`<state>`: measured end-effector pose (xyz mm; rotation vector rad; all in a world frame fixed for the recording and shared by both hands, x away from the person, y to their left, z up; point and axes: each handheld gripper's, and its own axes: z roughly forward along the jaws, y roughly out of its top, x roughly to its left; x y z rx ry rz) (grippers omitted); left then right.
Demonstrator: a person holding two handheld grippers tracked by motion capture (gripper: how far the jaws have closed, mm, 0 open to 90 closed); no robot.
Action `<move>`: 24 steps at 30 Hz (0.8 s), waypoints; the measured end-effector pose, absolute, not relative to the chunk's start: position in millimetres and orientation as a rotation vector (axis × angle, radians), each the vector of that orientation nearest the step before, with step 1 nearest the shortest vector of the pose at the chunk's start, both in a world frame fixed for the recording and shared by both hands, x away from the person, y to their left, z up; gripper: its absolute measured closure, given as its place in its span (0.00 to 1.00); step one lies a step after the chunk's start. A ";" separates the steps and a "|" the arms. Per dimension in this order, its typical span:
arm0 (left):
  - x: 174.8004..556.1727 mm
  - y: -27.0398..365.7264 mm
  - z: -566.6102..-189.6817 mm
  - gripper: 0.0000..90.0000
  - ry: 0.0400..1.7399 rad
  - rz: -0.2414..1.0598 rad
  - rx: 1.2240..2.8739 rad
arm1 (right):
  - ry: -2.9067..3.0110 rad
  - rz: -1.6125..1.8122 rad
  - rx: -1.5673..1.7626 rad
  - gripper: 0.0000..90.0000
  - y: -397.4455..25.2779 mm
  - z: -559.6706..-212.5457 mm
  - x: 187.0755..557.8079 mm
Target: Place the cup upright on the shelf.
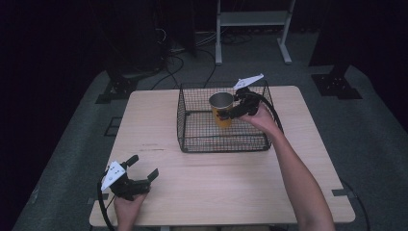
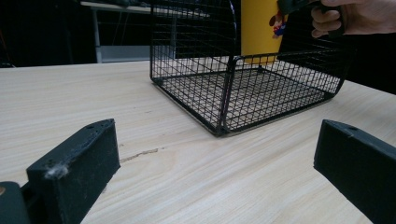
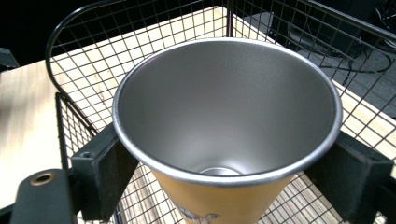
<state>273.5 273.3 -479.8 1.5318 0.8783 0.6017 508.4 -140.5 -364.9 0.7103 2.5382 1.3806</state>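
Observation:
A yellow cup with a bare metal inside stands upright in a black wire basket at the middle back of the table. My right gripper is shut on it just under the rim. In the right gripper view both pads press the sides of the cup. In the left gripper view the cup seems to hang a little above the floor of the basket. My left gripper rests open at the front left, holding nothing, its jaws wide apart.
The basket is open at the top and its wire walls surround the cup. Bare wooden table lies between the basket and the front edge. Beyond the table are dark stands, cables and a white frame on the floor.

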 end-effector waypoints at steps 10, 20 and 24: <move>273.1 273.5 -479.8 0.00 0.877 0.602 1.531 | 2.597 1.310 0.733 0.15 -131.3 -382.7 516.8; 273.0 275.1 -480.0 0.00 0.877 0.603 1.519 | 2.627 1.223 0.743 0.15 -127.4 -395.2 519.6; 272.8 275.4 -479.9 0.00 0.878 0.605 1.518 | 2.636 1.179 0.730 0.15 -125.1 -399.1 518.7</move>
